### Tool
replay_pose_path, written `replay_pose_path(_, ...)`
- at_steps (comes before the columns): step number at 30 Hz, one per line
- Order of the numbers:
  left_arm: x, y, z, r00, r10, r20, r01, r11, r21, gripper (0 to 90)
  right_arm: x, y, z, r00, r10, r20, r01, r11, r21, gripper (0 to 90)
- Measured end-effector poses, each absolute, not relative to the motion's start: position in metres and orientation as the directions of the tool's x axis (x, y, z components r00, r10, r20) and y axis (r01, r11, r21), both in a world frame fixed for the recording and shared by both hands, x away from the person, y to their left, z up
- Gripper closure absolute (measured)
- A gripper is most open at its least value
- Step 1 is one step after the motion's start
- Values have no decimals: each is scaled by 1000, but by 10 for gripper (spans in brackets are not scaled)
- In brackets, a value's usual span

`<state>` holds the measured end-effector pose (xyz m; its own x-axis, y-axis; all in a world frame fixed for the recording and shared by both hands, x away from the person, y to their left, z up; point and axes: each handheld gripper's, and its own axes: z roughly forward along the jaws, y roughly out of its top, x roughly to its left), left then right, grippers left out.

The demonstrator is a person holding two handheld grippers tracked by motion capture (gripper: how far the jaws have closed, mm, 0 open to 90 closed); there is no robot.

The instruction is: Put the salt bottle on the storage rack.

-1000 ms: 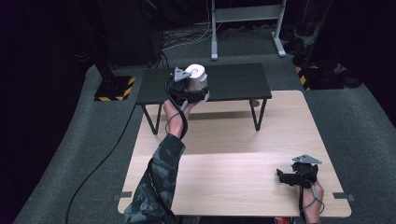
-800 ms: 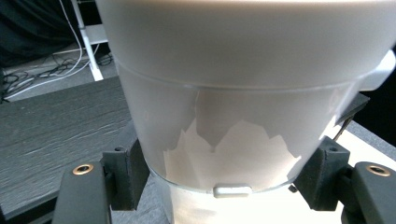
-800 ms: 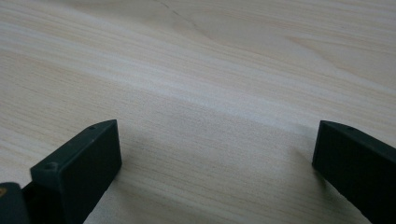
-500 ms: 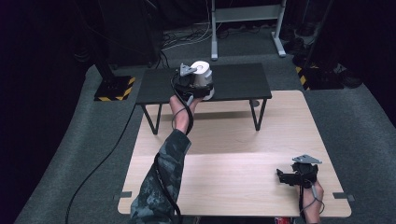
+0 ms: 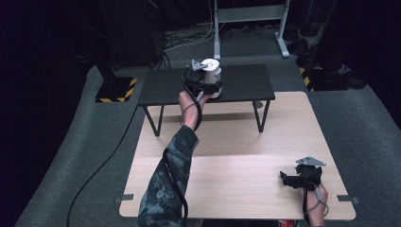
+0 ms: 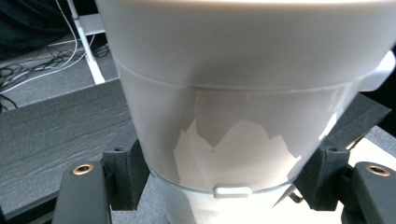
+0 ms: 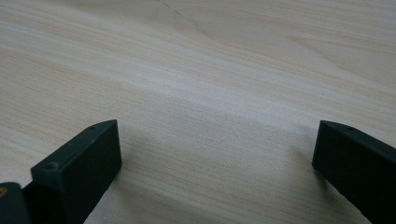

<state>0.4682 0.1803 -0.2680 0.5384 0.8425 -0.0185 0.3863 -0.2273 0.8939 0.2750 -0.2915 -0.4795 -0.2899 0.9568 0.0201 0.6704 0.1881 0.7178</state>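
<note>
**Desk:** What are you holding out there over the far side?

**Caption:** Your left gripper (image 5: 204, 85) reaches across the wooden table (image 5: 227, 189) to the low black bench (image 5: 246, 85) beyond it, jaws clamped on either side of a white container (image 5: 211, 71). In the high view the container stands upright over the bench's middle, its round white top facing the camera. Whether its base rests on the bench or hangs just clear of it, you cannot tell from these angles.

**Desk:** And up close?

**Caption:** In the left gripper view the white container (image 6: 243, 107) looms right in front of the lens, a seam ringing its wall and a small tab low on the front. Your two black jaws press its lower sides, one at each edge of the picture. The dark grain of the black bench (image 6: 51, 135) runs behind it, cables and a grey stand leg on the floor beyond.

**Desk:** The other hand?

**Caption:** Your right gripper (image 5: 302, 177) sits near the wooden table's near right corner, well apart from the container. In the right gripper view its jaws stand wide, nothing between them but pale wood grain (image 7: 210, 93), tips low to the surface. Your camouflage sleeve (image 5: 165, 189) stretches up the table's left half.
</note>
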Motion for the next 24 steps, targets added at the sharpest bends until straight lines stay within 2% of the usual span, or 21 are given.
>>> replay_pose_path(24, 484, 161, -275, 543, 840, 7, 399, -266, 878, 300, 274, -293, -480, -296, 955, 21, 665, 191, 722, 0)
